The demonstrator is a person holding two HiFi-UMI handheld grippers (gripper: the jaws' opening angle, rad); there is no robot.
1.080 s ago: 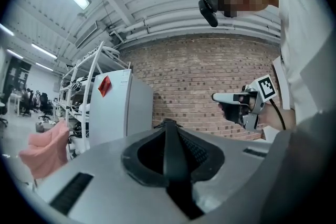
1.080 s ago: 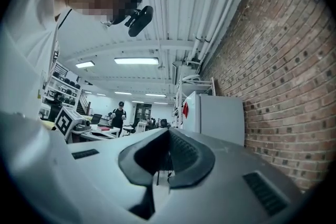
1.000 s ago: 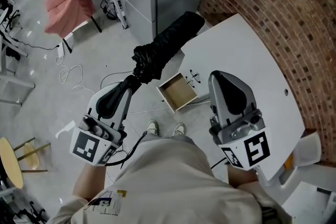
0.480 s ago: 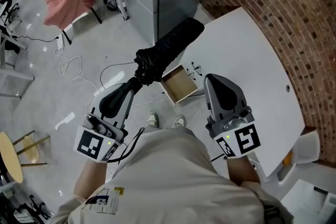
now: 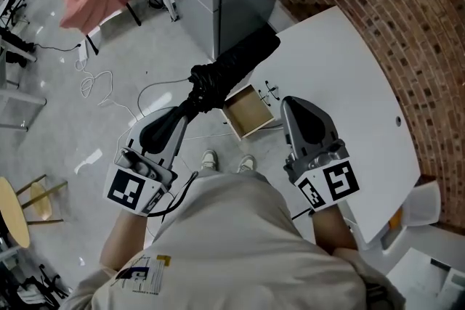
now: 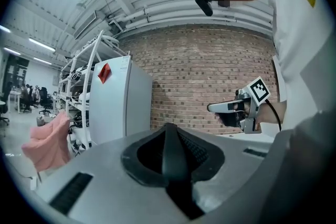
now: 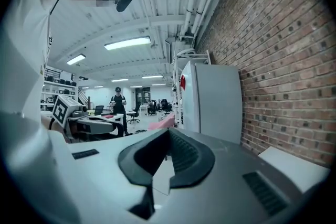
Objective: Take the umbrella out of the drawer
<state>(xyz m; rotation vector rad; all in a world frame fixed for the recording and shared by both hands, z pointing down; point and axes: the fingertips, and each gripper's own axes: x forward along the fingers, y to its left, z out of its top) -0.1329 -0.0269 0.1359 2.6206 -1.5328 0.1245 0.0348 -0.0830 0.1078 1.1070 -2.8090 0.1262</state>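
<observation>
Now | left tool (image 5: 182, 115) clamps umbrella (image 5: 234, 67) | right tool (image 5: 295, 109) slightly apart, empty | drawer (image 5: 248, 113) open

Left tool (image 5: 187, 111): held at lower left, angled up and to the right; jaws closed on the end of the umbrella (image 5: 236, 65). Marker cube (image 5: 129, 189) carried at the rear, nearest the body.
Right tool (image 5: 295, 105): held at lower right, pointed forward; jaws seen slightly parted, empty.
Left forearm (image 5: 118, 242) and right forearm (image 5: 328, 226): drawn in close beside the torso.
</observation>
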